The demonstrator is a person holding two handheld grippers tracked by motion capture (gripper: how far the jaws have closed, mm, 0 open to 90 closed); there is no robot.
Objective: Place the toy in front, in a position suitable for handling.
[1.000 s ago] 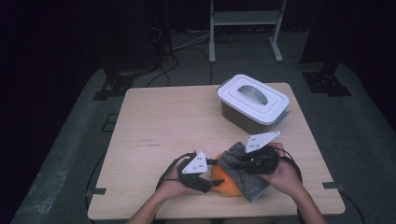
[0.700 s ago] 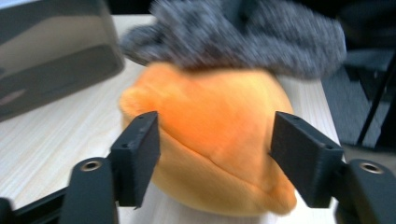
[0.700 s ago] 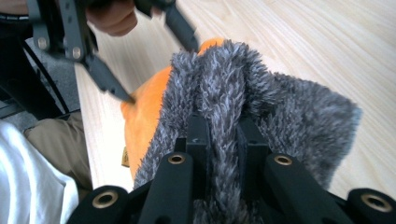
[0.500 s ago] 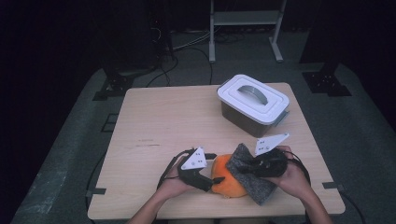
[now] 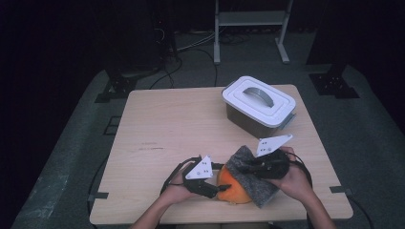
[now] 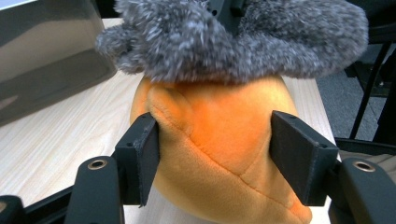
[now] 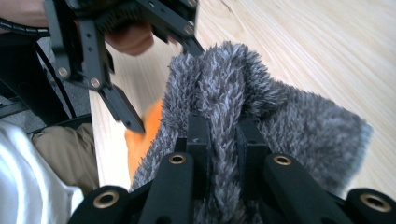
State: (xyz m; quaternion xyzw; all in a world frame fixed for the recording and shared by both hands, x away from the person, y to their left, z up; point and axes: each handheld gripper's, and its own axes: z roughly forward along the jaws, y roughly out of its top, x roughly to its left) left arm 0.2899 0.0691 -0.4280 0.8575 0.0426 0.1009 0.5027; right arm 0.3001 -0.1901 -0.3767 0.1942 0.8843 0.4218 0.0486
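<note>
Near the bench's (image 5: 157, 129) front edge, the left hand-held gripper (image 6: 214, 151) is clamping the orange plush (image 6: 219, 140) while the right hand-held gripper (image 7: 223, 135), pinching the grey furry cloth (image 7: 280, 121), is drawing it farther rightward, apparently uncovering the plush.

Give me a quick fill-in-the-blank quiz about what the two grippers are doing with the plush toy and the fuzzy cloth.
1. The left gripper has its jaws on either side of the ____ plush toy.
2. The right gripper is shut on the fuzzy ____ cloth.
3. The cloth lies ____ the plush toy.
4. The lid of the storage box is ____.

Missing words: orange; grey; on top of; on
</note>
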